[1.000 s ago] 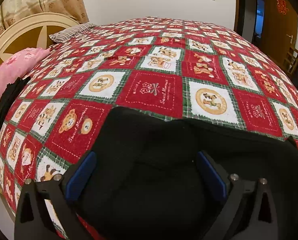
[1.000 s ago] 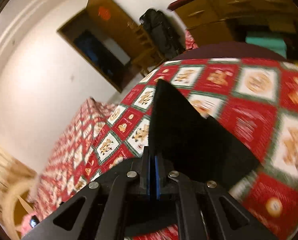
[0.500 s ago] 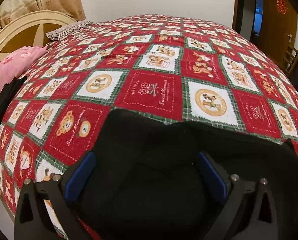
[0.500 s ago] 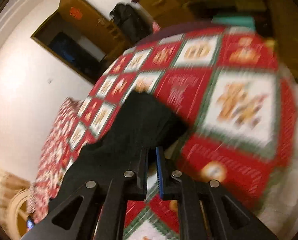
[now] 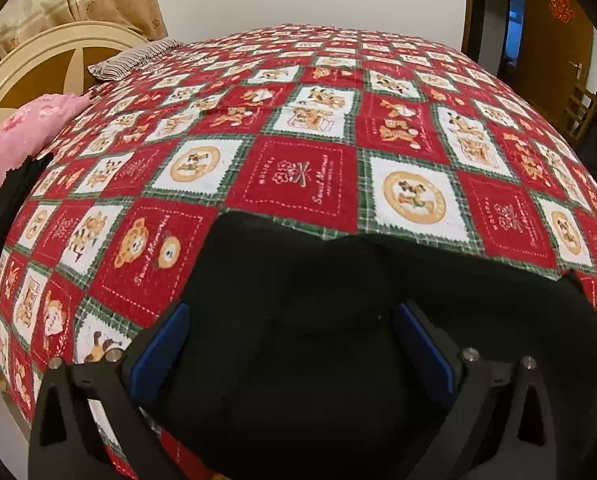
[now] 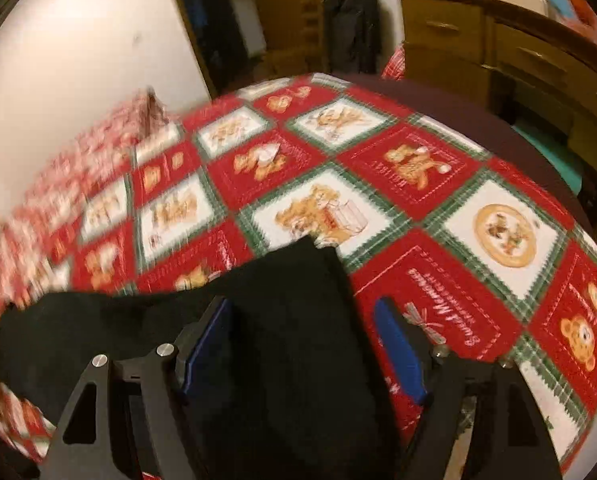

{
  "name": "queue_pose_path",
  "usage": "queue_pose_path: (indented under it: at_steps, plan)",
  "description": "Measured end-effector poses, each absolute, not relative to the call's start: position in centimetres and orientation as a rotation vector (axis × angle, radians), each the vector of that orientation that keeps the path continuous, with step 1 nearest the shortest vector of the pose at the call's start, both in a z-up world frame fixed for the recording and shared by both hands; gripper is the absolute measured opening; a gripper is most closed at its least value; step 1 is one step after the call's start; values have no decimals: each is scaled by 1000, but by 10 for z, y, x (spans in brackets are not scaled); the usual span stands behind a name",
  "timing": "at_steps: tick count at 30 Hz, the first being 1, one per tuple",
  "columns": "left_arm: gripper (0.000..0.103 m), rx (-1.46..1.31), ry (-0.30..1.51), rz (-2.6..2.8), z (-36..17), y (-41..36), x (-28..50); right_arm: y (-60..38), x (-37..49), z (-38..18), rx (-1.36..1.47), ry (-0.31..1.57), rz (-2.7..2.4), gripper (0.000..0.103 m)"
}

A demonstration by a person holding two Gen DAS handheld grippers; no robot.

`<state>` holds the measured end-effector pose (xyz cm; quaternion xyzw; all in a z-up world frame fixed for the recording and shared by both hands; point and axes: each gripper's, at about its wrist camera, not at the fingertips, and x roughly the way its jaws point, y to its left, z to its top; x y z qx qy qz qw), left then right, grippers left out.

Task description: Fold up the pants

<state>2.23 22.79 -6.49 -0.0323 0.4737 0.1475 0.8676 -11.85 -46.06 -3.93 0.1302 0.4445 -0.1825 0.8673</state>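
Observation:
Black pants (image 5: 298,280) lie on the red, white and green checked blanket (image 5: 298,176) of a bed. My left gripper (image 5: 290,340) hangs just over them, its blue pads (image 5: 158,344) wide apart and not pressing on the cloth. In the right wrist view one end of the pants (image 6: 290,280) lies flat on the blanket (image 6: 418,184). My right gripper (image 6: 304,340) is over that end and its jaws are opening. The cloth runs between the blue pads (image 6: 398,344) without being pinched.
A pink pillow (image 5: 22,136), a striped pillow (image 5: 134,58) and a cream headboard (image 5: 38,64) are at the left, with a black cloth (image 5: 10,208) at the bed's edge. A wooden dresser (image 6: 498,52) and a black bag (image 6: 350,24) stand beyond the bed's far corner.
My right gripper, shut on a raised flap of the pants before, has swung down, rolled and opened; the flap now lies flat on the blanket. The left gripper has kept still.

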Motion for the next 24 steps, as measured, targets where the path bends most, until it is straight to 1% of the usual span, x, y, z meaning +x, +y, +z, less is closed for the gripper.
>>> queue_pose_path:
  at_steps: [1,2,3,4,8,13,15,17,21,22,24]
  plan:
    - [103,-67,992,310,-65,227,23,-456,-116,-39,244,946,-388,67]
    - [103,-67,991,310,-65,227,23,-448,-114,-38,214,959,-384,54]
    - [103,-67,989,309,-64,227,23,-443,-113,-36,215,958,-363,43]
    - [103,-66,988,309,-64,227,22,-442,-112,-37,233,956,-345,23]
    - [103,-68,984,303,-65,228,21,-436,-117,-29,252,934,-355,19]
    - [103,-69,981,309,-64,230,22,-426,-135,26,195,723,-400,19]
    - [103,-69,983,317,-65,230,23,-424,-138,38,130,700,-433,19]
    - [103,-59,980,316,-66,229,23,-428,-130,27,85,751,-467,19]
    - [103,-20,972,318,-68,227,26,-457,-114,-29,173,912,-481,19]
    - [103,-20,971,316,-67,227,28,-460,-113,-36,189,925,-481,22]
    - [103,-16,970,311,-66,228,30,-464,-111,-34,208,919,-501,27]
